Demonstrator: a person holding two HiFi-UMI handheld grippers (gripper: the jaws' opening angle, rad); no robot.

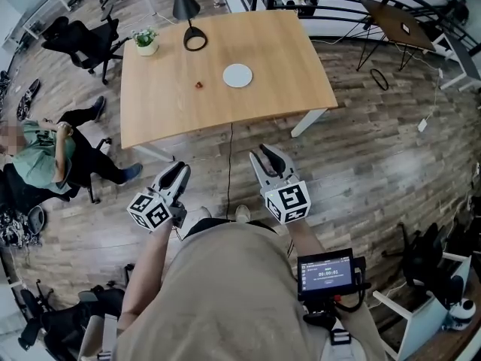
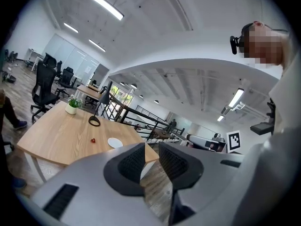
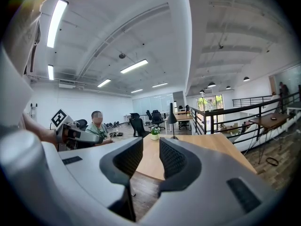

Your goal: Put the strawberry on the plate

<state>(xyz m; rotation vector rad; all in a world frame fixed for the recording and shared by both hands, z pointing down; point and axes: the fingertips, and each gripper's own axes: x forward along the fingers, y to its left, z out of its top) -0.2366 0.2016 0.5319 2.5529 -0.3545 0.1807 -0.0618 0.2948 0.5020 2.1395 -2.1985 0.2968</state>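
A small red strawberry lies on the wooden table, a short way left of a round white plate. Both grippers are held off the table, over the wood floor near the person's body. My left gripper and my right gripper point toward the table, each with a narrow gap between its jaws and nothing in it. In the left gripper view, the strawberry and plate show far beyond the left gripper. The right gripper looks along the table; strawberry and plate are hidden there.
A black lamp base and a potted plant stand at the table's far side. A person sits on a chair to the left. Office chairs, a black railing and another desk stand beyond.
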